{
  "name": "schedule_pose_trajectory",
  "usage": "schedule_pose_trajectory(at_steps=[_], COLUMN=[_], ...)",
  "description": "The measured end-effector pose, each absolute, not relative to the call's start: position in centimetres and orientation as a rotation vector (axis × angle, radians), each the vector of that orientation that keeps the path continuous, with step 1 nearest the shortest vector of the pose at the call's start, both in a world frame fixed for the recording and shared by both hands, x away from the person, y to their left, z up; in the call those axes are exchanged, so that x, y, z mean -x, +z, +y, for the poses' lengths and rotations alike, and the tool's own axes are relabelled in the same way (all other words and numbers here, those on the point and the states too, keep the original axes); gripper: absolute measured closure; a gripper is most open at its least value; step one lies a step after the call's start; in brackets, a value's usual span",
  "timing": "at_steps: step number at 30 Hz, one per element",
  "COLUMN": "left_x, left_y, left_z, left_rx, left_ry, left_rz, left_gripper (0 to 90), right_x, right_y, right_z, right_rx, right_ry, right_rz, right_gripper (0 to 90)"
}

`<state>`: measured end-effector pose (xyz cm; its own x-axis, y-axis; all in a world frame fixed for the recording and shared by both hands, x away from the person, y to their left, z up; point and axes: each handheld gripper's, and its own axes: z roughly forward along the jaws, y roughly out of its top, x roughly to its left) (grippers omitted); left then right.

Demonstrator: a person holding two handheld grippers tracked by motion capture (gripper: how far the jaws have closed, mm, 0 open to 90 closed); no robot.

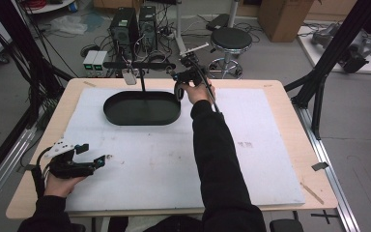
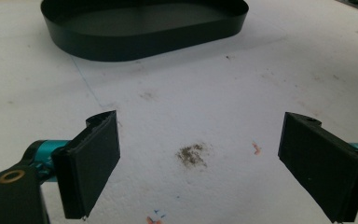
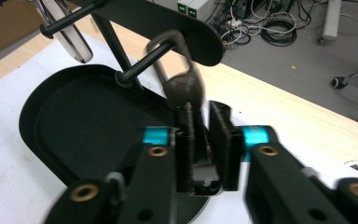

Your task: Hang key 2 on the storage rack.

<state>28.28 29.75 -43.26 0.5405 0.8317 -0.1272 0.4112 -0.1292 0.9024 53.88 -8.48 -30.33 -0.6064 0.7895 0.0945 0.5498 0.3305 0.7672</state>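
The hanging loop [image 3: 176, 70] is judged to be light and rigid, probably metal or hard plastic, so little squeeze would be needed. Its smooth, rounded lower bulb may well slip between flat pads. It is best taken across that bulb, or just above it where the two legs of the loop run straight, and lifted clear of the peg's tip before being drawn away, since it can swing freely. It is seen as a dark brown-grey, elongated loop, narrow at the top and swelling to a round body below (its outline is smeared by motion blur, so finer detail cannot be told). It is hung on a black peg [image 3: 144, 63] at the 3 o'clock end of the stand's crossbar, above the 3 o'clock rim of the black oval tray [image 3: 28, 112], at 12 o'clock on the table. The right gripper [image 3: 203, 109] is held just beneath it, its jaws parted by a narrow gap and nothing pinched. The left gripper [image 2: 200, 119] is rested at 8 o'clock, jaws spread wide over bare white mat [image 2: 261, 70].
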Motion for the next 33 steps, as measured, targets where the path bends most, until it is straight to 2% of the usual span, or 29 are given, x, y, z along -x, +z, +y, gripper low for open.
schedule_pose_trajectory(at_steps=[2,5,12,13,14,15,16,24,33], left_x=[-28.2,-28.2,-28.2,-28.3,-28.2,-28.2,-28.2,-28.2,-28.2], left_y=[-43.2,-43.2,-43.3,-43.3,-43.3,-43.3,-43.2,-43.2,-43.3], left_z=[29.8,29.9,29.7,29.7,29.7,29.7,29.8,29.7,29.6], left_rx=[-1.733,-1.738,-1.759,-1.761,-1.760,-1.756,-1.754,-1.749,-1.761], left_ry=[0.509,0.508,0.506,0.514,0.518,0.521,0.523,0.524,0.515], left_rz=[1.044,1.049,1.044,1.045,1.047,1.051,1.049,1.052,1.051], left_gripper=[13.0,13.0,13.0,13.0,13.0,13.0,13.0,13.0,13.0], right_x=[-53.8,-53.5,-52.0,-51.9,-51.7,-51.6,-51.6,-50.6,-49.2], right_y=[-30.3,-30.2,-30.9,-30.9,-31.0,-31.0,-31.0,-30.4,-31.3], right_z=[-8.6,-8.7,-9.5,-9.6,-9.6,-9.7,-9.7,-10.3,-13.2], right_rx=[-1.199,-1.180,-1.129,-1.130,-1.123,-1.118,-1.113,-1.084,-1.136], right_ry=[1.144,1.097,1.058,1.038,1.034,1.040,1.034,1.061,1.095], right_rz=[2.330,2.351,2.331,2.336,2.349,2.371,2.385,2.419,2.381], right_gripper=[73.5,60.1,15.1,10.1,9.5,3.0,0.8,0.8,0.8])
